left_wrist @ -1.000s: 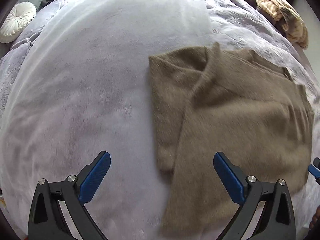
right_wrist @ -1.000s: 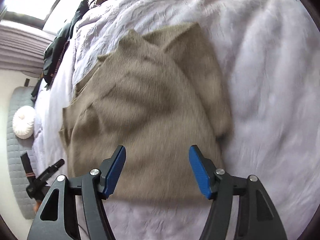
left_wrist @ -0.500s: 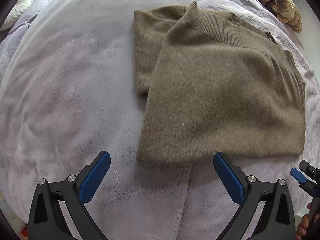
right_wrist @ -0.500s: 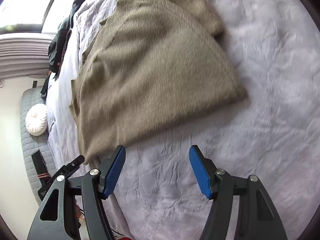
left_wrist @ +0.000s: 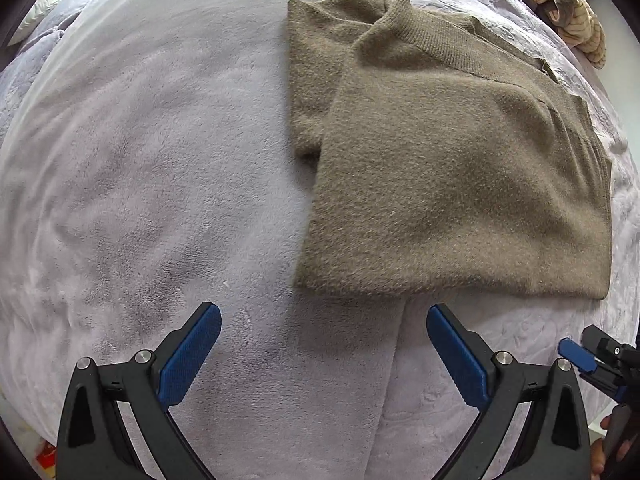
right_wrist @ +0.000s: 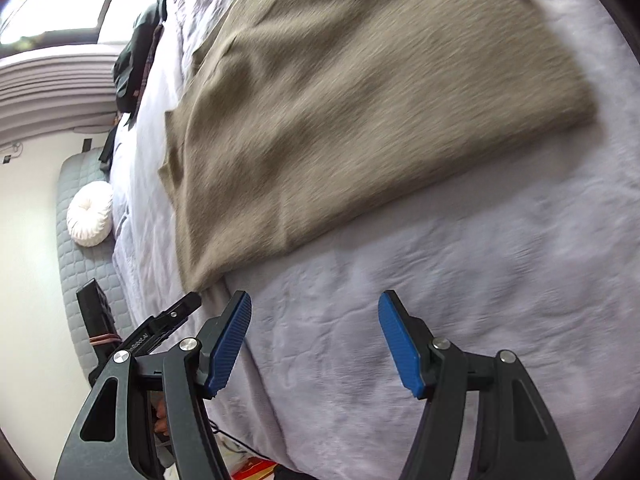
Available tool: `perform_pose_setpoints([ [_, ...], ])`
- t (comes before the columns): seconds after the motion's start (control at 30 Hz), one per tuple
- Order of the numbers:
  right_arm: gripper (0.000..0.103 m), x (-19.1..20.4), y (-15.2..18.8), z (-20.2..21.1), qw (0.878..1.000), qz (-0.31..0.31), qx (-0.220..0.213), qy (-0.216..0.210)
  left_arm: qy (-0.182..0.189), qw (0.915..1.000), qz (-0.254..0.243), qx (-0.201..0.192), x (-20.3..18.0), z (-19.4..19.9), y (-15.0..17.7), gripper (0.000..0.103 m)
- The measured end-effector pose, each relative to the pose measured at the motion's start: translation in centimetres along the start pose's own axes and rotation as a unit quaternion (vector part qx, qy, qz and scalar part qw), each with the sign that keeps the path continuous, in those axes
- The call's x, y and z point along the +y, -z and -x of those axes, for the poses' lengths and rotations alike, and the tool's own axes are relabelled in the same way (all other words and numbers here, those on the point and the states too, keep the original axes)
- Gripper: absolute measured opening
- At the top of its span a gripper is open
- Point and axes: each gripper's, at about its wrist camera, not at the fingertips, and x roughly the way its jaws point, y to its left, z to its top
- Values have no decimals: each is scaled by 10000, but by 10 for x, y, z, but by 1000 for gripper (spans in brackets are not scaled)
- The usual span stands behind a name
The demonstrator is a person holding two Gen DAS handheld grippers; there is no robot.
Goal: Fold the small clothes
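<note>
Sweater (left_wrist: 460,168) lies flat on the bed (left_wrist: 160,160), folded, one sleeve turned under, near the bed's front edge. Both claws, left claw (left_wrist: 324,356) and right claw (right_wrist: 316,344), have backed off it since a second ago, jaws apart and empty. Judged: they are repositioning to grasp the near hem.

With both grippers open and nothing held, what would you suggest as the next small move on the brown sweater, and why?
Probably bring both grippers forward to the sweater's near edge and grip its two corners. The left gripper and right gripper both hang open over bare blanket, short of that edge, and the sweater lies flat, sleeve tucked under, seemingly ready for another fold.
</note>
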Motion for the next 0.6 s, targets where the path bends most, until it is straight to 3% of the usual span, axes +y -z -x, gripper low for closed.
perform_pose_setpoints([
  [0.37,70,52,5,-87,9913,-358,334,-1221,164,9995,266,51,55,-4,-11,103],
  [0.53,70,61,-3,-123,9818,-826,129,-1706,1058,9928,546,132,82,-6,-19,103],
  [0.6,70,60,-7,-133,9773,-1089,9,-1818,1650,9836,679,249,92,-11,-26,103],
])
